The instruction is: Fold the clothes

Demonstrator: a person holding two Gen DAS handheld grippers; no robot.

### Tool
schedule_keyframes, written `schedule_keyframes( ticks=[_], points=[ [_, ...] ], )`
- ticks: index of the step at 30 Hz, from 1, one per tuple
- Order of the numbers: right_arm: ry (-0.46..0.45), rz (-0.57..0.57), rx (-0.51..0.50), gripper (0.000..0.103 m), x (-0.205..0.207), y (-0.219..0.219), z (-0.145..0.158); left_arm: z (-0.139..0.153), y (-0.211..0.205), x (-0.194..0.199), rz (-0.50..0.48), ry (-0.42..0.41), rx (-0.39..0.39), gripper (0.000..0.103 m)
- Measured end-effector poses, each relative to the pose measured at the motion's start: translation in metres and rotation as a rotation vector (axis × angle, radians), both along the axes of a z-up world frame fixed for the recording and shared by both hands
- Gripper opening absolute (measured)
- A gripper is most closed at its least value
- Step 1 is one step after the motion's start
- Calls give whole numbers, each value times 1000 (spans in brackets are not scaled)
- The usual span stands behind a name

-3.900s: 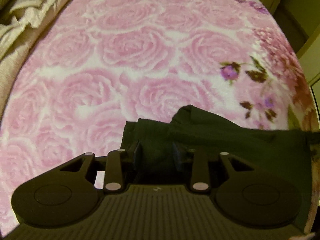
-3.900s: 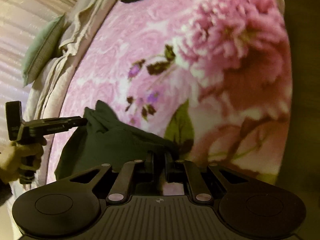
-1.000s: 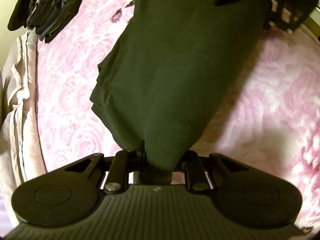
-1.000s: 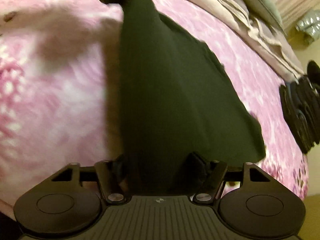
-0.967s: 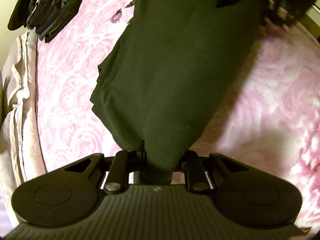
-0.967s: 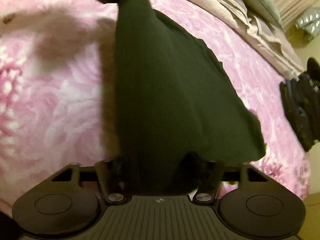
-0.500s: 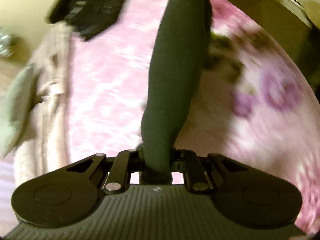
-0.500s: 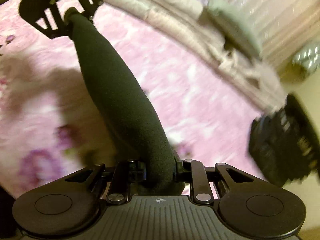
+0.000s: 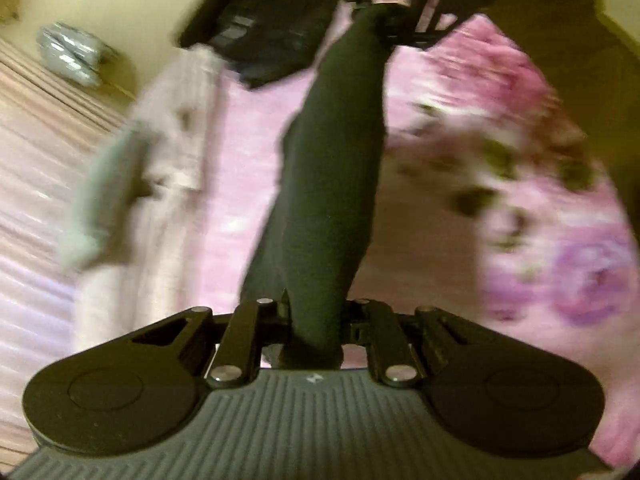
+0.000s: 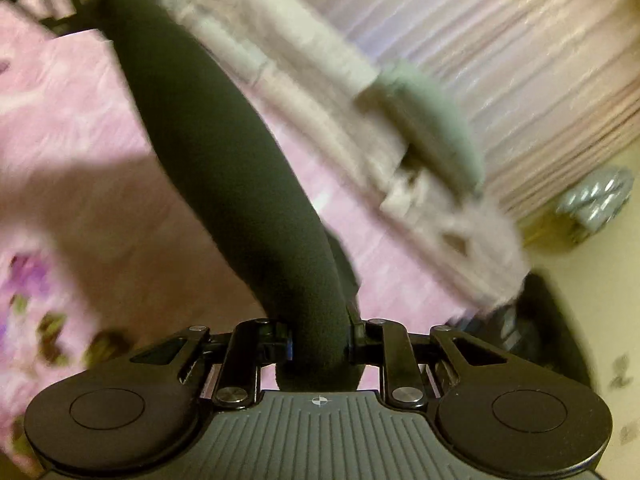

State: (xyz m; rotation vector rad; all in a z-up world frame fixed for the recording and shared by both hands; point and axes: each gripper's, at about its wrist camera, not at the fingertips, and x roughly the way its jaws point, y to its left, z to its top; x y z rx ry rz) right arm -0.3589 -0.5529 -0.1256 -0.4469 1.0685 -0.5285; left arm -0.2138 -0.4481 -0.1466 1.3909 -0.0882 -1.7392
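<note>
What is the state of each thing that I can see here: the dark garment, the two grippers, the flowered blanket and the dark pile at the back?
dark garment: lifted, stretched between both grippers.
left gripper: shut on one end of the garment.
right gripper: shut on the other end; its jaws have just been closing.
flowered blanket: spread flat below.
dark pile: lying on the blanket's far edge; blurred.

You've got a matt, soft, fleece-like dark cloth garment (image 9: 332, 168) running up mid-frame. Bed blanket (image 9: 552, 216), right of frame, is plush pink floral fabric, fuzzy. Your left tongs (image 9: 316, 320) and right tongs (image 10: 320, 340): matt black plastic, ribbed grey body, shiny metal pivot pins. Upper right in the right view, a pleated pink curtain (image 10: 500, 48), slight sheen.
</note>
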Motion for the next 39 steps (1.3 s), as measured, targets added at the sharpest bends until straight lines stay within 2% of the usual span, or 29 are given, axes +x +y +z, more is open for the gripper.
schedule_keyframes(
  ticks=[3, 4, 7, 13, 15, 22, 26, 29, 33, 39],
  points=[
    [148, 21, 119, 21, -24, 31, -61, -69, 38, -35, -11, 39, 156, 13],
    [176, 29, 135, 21, -32, 40, -71, -85, 50, -45, -20, 52, 190, 13],
    [250, 53, 173, 21, -55, 67, -99, -101, 73, -62, -4, 90, 197, 13],
    [237, 48, 121, 21, -53, 69, -91, -105, 77, -70, 54, 95, 168, 13],
    [253, 84, 101, 21, -54, 79, -91, -104, 77, -72, 75, 93, 159, 13],
    [308, 248, 41, 21, -74, 69, -94, -102, 84, -97, 166, 101, 118, 12],
    [301, 351, 10, 21, -98, 44, -92, -100, 84, -132, 200, 105, 118, 12],
    [284, 399, 42, 21, -125, 30, -97, -104, 81, -166, 227, 83, 122, 13],
    [243, 486, 94, 22, -160, 25, -116, -121, 79, -196, 336, 20, 128, 13],
    [119, 553, 77, 22, -182, 20, -137, -137, 79, -217, 477, -54, 73, 15]
  ],
)
